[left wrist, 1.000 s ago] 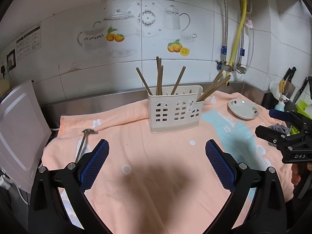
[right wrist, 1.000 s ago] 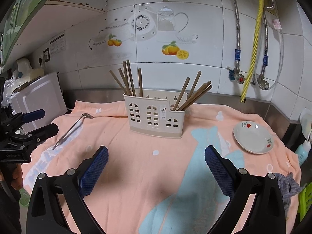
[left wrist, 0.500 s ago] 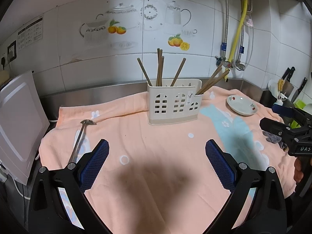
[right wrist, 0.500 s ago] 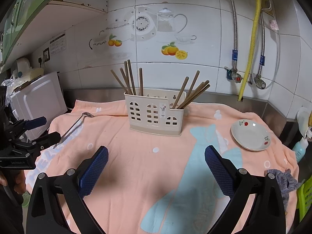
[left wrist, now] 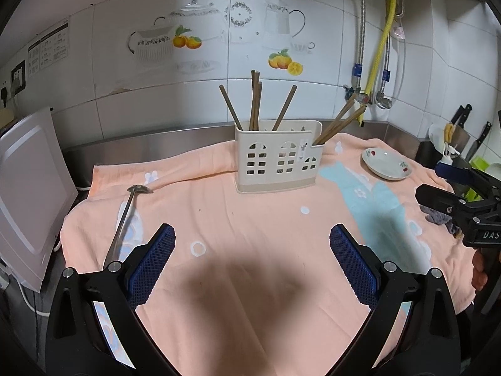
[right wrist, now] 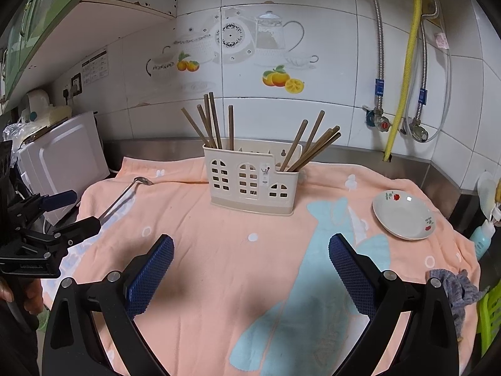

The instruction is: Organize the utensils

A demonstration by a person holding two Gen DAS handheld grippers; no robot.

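A cream utensil holder [left wrist: 277, 164] [right wrist: 252, 186] stands on the peach towel [left wrist: 250, 228] [right wrist: 244, 250] near the back wall. Several brown chopsticks [left wrist: 255, 103] [right wrist: 213, 122] stand in its left and right compartments. A metal ladle [left wrist: 125, 216] [right wrist: 125, 192] lies flat on the towel's left side. My left gripper [left wrist: 252, 261] is open and empty over the towel's front, with the ladle's handle just left of its left finger. My right gripper [right wrist: 250, 264] is open and empty over the towel's front right. Each gripper shows at the edge of the other's view.
A small white dish [left wrist: 386, 163] [right wrist: 404, 214] sits on the towel at the right. A white appliance [left wrist: 26, 194] [right wrist: 62, 156] stands at the left edge. A grey rag [right wrist: 457, 288], knives [left wrist: 463, 122] and wall pipes [right wrist: 404, 62] are at the right.
Both grippers have drawn back and risen a little from the holder, which now looks smaller. Both stay open. The ladle and chopsticks have not moved.
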